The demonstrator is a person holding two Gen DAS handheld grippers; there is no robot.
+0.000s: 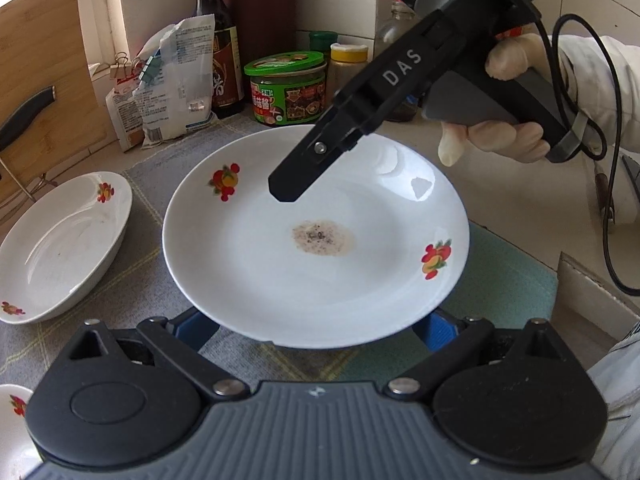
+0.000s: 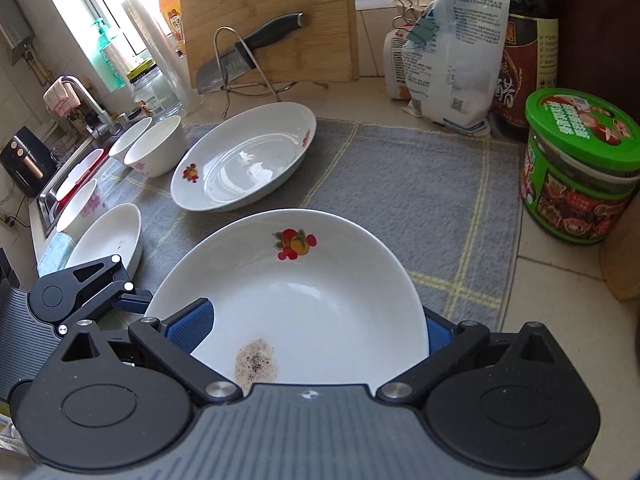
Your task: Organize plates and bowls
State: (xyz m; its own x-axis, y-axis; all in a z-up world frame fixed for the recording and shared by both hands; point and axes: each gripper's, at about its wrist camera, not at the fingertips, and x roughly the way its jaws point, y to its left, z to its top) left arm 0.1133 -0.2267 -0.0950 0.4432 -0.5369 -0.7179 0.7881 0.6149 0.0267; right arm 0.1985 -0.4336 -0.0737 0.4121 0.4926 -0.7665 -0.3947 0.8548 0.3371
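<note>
**Item:** plate (image 1: 316, 256), white glazed, deep-welled, fruit decals on the rim, with a brown speckled stain (image 1: 323, 237) in the well.

**Location:** over the grey mat (image 1: 152, 240), between both grippers. It appears lifted clear of the mat and tilted (judged from the right wrist view, where one side sits higher).

**Left gripper** (image 1: 316, 332): the jaws stand wide, and both blue pads are tucked under the near rim. The plate hides their tips, so whether they press on it or merely carry it cannot be told.

**Right gripper** (image 2: 314, 332): held by a gloved hand (image 1: 500, 136). The jaws are wide apart, one pad over the well and the other hidden behind the rim. Whether it grips cannot be told.

**Nearby:** a second plate (image 2: 244, 156) lies on the mat farther toward the sink, with bowls (image 2: 154, 146) beyond it.

**Handling:**
- The plate is rigid and probably moderately heavy for its size.
- The glaze is slick, and likely slicker near the stain.
- It is brittle and would chip if knocked against the other plate.

**Where to hold:** the rim is best, with a pad above and a pad below, or with support under two opposite sides. The sloping wall offers little purchase. It should be kept level and lowered gently when stacked.
</note>
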